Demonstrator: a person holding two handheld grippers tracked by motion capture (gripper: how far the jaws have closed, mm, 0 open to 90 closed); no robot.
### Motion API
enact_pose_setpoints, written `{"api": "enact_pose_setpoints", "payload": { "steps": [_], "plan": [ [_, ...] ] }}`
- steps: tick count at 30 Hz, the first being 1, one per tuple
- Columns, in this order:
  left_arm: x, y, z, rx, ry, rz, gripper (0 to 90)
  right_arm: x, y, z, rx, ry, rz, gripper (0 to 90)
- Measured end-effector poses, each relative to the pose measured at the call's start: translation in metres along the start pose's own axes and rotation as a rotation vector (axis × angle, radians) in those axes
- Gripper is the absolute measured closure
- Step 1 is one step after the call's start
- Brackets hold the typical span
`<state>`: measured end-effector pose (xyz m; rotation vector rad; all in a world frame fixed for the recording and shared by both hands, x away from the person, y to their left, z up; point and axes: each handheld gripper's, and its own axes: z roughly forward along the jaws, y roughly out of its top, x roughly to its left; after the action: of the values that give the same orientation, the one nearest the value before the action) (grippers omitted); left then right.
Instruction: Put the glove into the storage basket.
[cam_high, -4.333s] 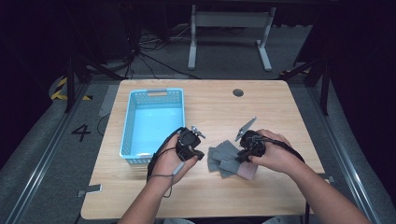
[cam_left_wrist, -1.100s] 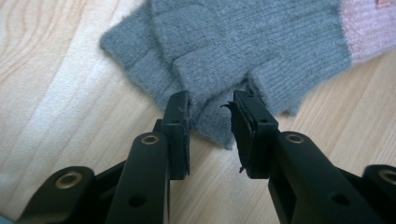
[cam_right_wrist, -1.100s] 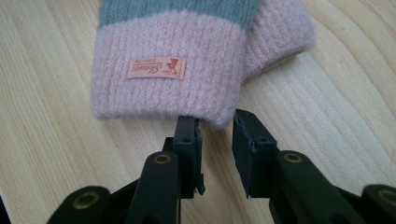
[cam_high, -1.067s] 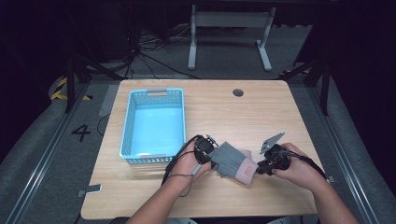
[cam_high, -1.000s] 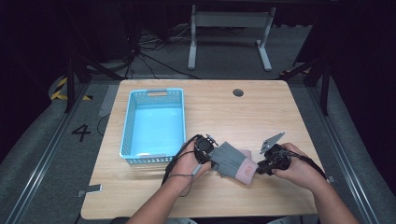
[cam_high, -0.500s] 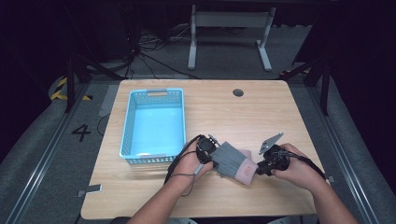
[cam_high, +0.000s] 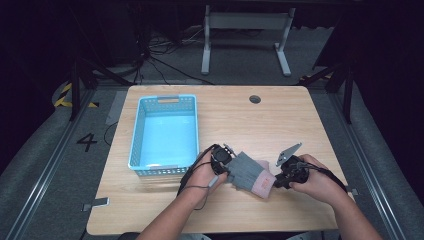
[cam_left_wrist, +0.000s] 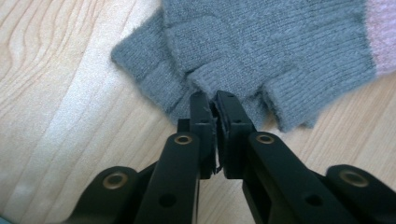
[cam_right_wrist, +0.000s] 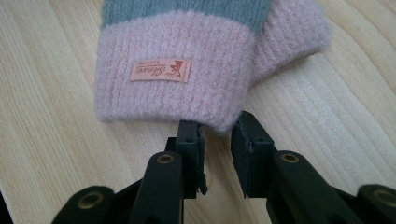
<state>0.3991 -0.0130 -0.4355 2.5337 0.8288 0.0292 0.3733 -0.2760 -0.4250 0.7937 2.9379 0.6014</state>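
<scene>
So the left gripper (cam_left_wrist: 217, 100) has just clamped down, its jaws pinching the grey finger end of the knit glove (cam_high: 248, 171) that lies flat on the wooden table (cam_high: 310, 120) right in front of it. The right gripper (cam_right_wrist: 218, 127) sits at the glove's pink cuff (cam_right_wrist: 175, 84), jaws just been closing around the cuff's edge, can't tell if they're pressing it. A blue basket (cam_high: 165, 131) sits just off the left gripper's outer side.

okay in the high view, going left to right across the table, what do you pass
blue basket → left gripper, jaws shut on the grey end of the gloves → the gloves' pink cuffs → right gripper at those cuffs
</scene>
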Motion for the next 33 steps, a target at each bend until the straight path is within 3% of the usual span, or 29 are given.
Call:
{"api": "enact_pose_setpoints", "payload": {
  "steps": [9, 20, 27, 33],
  "plan": [
    [-0.004, 0.001, -0.003, 0.004, 0.029, 0.023, 88.9, 0.001, 0.001, -0.004, -0.012, -0.001, 0.004, 79.2],
    [-0.012, 0.002, -0.025, -0.053, 0.031, 0.046, 89.2, 0.003, 0.000, -0.018, -0.054, 0.004, 0.027, 83.8],
    [-0.017, 0.000, -0.038, -0.070, 0.023, 0.050, 89.2, 0.000, 0.001, -0.034, -0.123, -0.004, 0.055, 85.3],
    [-0.023, -0.001, -0.046, -0.068, 0.028, 0.071, 89.2, -0.005, 0.002, -0.038, -0.192, -0.048, 0.063, 85.6]
  ]
}}
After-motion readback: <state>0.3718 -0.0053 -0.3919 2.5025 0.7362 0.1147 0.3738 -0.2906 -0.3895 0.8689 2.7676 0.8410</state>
